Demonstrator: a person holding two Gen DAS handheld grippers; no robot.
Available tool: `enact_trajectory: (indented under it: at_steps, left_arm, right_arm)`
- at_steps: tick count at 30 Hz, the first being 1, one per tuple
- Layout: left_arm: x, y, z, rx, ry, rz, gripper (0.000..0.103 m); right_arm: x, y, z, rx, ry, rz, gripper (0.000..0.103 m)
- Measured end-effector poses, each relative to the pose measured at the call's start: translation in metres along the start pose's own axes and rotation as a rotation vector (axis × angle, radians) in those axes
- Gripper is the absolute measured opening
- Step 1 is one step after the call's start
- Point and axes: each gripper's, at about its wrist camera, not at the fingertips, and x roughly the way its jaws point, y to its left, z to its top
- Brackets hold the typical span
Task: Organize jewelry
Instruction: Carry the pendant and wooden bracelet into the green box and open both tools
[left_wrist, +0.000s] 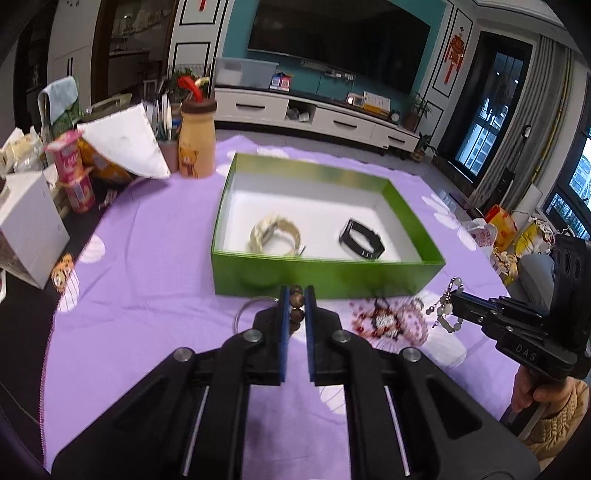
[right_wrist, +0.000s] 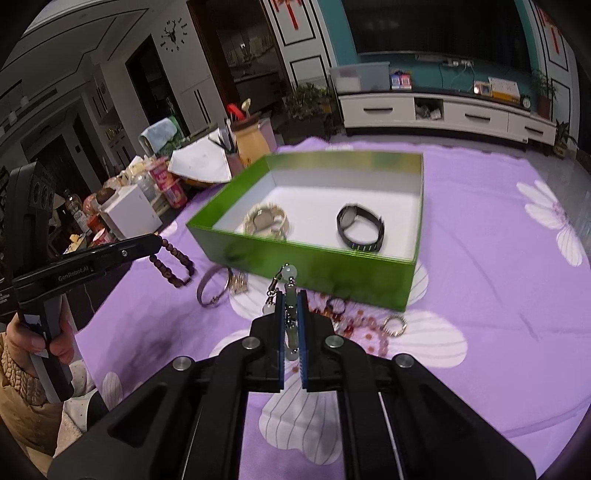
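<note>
At 6 o'clock of the green box: left gripper clamps brown bead bracelet, right gripper clamps pale jade strand. Light, limp; pinch beads, not cord.

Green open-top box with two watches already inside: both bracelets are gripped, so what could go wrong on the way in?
1. The left hand-held gripper pinches the brown wooden bead bracelet by only a few beads; the hanging loop may snag the green open-top box wall.
2. The right hand-held gripper holds the pale jade bead bracelet mid-strand; it could slip.
3. Either might land on the black watch.
</note>
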Motion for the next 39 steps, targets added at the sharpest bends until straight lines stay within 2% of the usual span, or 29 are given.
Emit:
enact_trajectory:
  at_steps: [13, 25, 33, 39]
  left_arm:
    - [0.000, -0.031, 0.050, 0.050, -0.067, -0.013, 0.007]
    - [0.023, -0.043, 0.087, 0.055, -0.084, -0.025, 0.007]
    - [0.054, -0.035, 0.101, 0.025, -0.058, -0.023, 0.007]
    - [0.080, -0.033, 0.098, 0.017, -0.012, -0.014, 0.007]
  right_arm:
    - [-0.019, -0.011, 0.037, -0.025, -0.095, -0.040, 0.006]
    - [-0.012, -0.014, 0.076, -0.036, -0.158, -0.047, 0.006]
    - [0.015, -0.020, 0.091, -0.031, -0.125, -0.034, 0.006]
    - [0.041, -0.023, 0.090, -0.026, -0.072, -0.031, 0.006]
